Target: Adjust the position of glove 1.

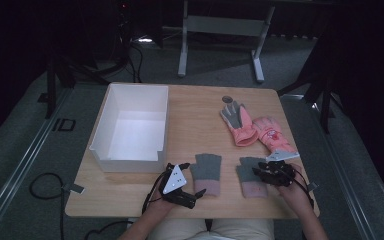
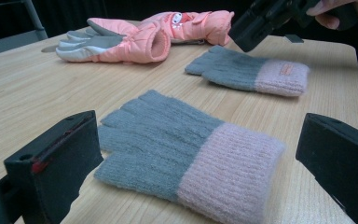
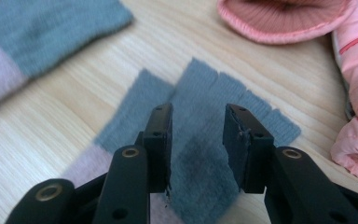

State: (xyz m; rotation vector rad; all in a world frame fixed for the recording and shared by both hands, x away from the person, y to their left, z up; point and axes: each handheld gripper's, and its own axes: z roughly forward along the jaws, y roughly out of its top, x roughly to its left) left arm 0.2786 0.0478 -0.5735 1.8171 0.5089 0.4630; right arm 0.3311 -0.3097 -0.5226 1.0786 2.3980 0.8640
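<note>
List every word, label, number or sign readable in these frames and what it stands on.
"ID": large letters on the grey floor, left of the table.
Small tag on the pink cuff of the far grey knit glove: too blurred to read.
Red and white print on the pink padded glove: a picture or logo, no letters legible.
Nothing else readable.

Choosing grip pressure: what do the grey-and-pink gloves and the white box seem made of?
Both grey-and-pink fingerless gloves look like soft knitted wool or acrylic: fuzzy, matte, with ribbed pink cuffs. The white box looks like smooth, matte, thin-walled plastic or coated board; which one is unclear.
</note>
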